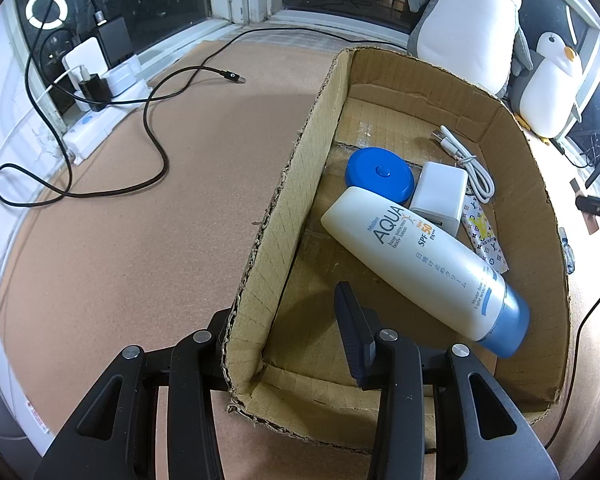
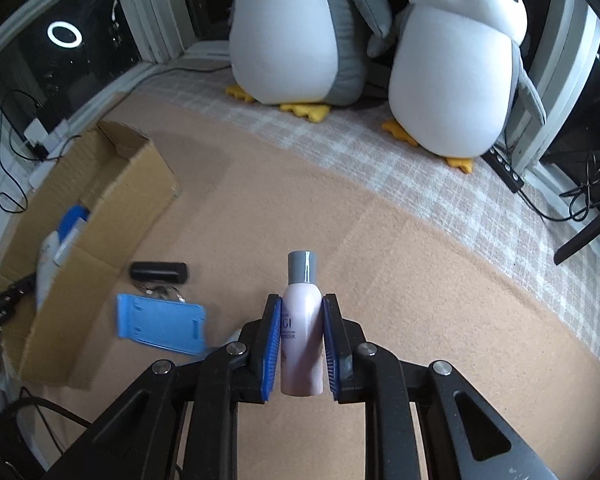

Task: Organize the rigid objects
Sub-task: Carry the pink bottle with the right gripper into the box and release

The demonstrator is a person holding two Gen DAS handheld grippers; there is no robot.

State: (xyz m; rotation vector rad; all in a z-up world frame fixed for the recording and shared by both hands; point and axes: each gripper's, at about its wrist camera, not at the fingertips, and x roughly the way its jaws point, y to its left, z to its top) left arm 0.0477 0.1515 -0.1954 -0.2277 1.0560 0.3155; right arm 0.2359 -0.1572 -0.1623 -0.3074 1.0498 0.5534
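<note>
My right gripper [image 2: 300, 340] is shut on a pale pink bottle [image 2: 302, 344] with a grey cap, held above the tan mat. A cardboard box [image 1: 296, 184] lies under my left gripper [image 1: 284, 324], which is open, one finger outside the box's left wall and one inside. In the box lie a white sunscreen bottle [image 1: 420, 264], a blue round case [image 1: 380, 174], a white charger [image 1: 440, 196], a white cable [image 1: 468, 164] and a patterned card [image 1: 484, 240]. The box [image 2: 112, 216] shows at left in the right wrist view.
A blue flat holder [image 2: 160, 324], a black oblong item [image 2: 160, 271] and keys lie on the mat beside the box. Two plush penguins [image 2: 456, 64] stand at the back. A black cable [image 1: 152, 128] and a power strip [image 1: 100, 120] lie left of the box.
</note>
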